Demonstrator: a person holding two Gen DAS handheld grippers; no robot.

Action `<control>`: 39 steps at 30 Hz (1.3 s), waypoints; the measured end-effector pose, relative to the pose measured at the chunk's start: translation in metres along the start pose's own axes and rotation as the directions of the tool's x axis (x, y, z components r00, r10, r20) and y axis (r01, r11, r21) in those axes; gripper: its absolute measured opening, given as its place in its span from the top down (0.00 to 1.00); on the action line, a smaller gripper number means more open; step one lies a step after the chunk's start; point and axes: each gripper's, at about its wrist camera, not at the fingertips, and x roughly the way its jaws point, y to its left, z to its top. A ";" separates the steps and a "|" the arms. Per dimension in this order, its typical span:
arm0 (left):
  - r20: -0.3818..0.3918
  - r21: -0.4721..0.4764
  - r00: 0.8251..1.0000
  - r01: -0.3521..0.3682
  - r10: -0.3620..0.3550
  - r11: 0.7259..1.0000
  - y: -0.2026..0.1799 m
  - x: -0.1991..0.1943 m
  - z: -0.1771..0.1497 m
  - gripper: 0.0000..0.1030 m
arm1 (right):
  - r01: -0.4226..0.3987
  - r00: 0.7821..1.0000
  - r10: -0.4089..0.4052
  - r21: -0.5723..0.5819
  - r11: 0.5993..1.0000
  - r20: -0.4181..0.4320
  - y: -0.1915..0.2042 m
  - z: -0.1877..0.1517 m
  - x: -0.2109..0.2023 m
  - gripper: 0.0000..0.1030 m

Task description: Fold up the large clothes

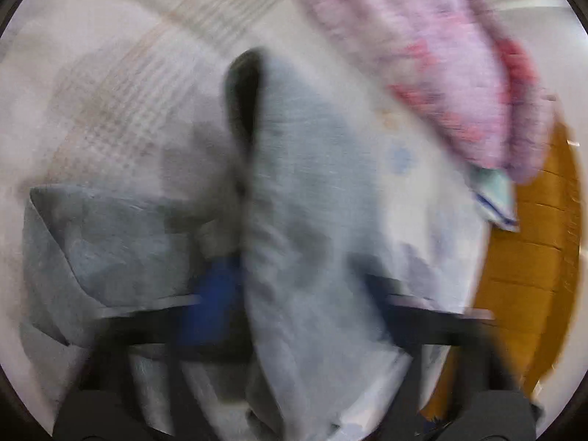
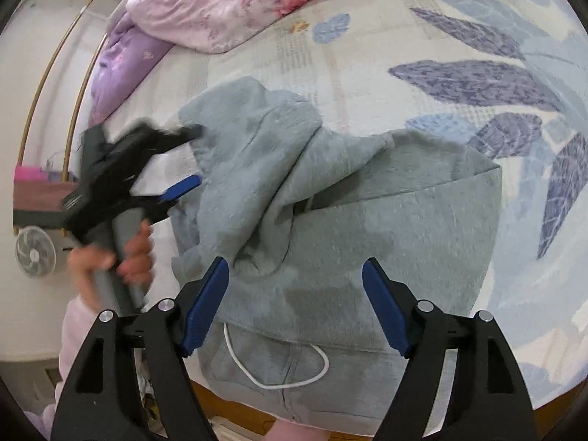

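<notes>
A grey sweat garment (image 2: 367, 220) with a white drawstring (image 2: 279, 382) lies rumpled on a bed with a leaf-print sheet (image 2: 404, 55). My right gripper (image 2: 296, 294) hovers over its near part, blue pads wide apart and nothing pinched. At the garment's left edge a hand (image 2: 136, 253) holds my left gripper (image 2: 196, 156), whose two fingers stand apart. The left wrist view is badly blurred. There a fold of the grey garment (image 1: 301, 202) rises between the fingers of the left gripper (image 1: 294, 294). I see no pad pressing on it.
A pink floral quilt (image 2: 220, 7) is bunched at the far side of the bed, also in the left wrist view as the quilt (image 1: 459, 73). A small fan (image 2: 35, 257) stands on the floor at left. An orange-brown surface (image 1: 533, 257) shows past the sheet's edge.
</notes>
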 end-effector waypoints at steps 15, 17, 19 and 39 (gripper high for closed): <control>0.007 0.121 0.994 -0.112 0.112 0.986 -0.029 -0.086 -0.215 0.91 | -0.043 0.999 0.042 0.005 0.999 0.026 0.004 -0.017 -0.027 0.30; -0.139 0.120 0.975 -0.157 0.173 0.980 -0.010 -0.047 -0.239 0.89 | -0.022 0.999 0.022 -0.008 1.000 -0.039 0.003 -0.018 -0.006 0.30; -0.252 0.067 0.958 -0.126 0.139 0.990 0.007 -0.029 -0.251 0.87 | 0.030 0.992 -0.026 0.033 0.999 -0.121 -0.007 -0.023 0.022 0.30; -0.155 0.084 0.975 -0.149 0.160 0.985 0.055 0.006 -0.116 0.88 | -0.150 0.971 0.207 0.366 0.918 -0.121 -0.068 0.023 0.106 0.76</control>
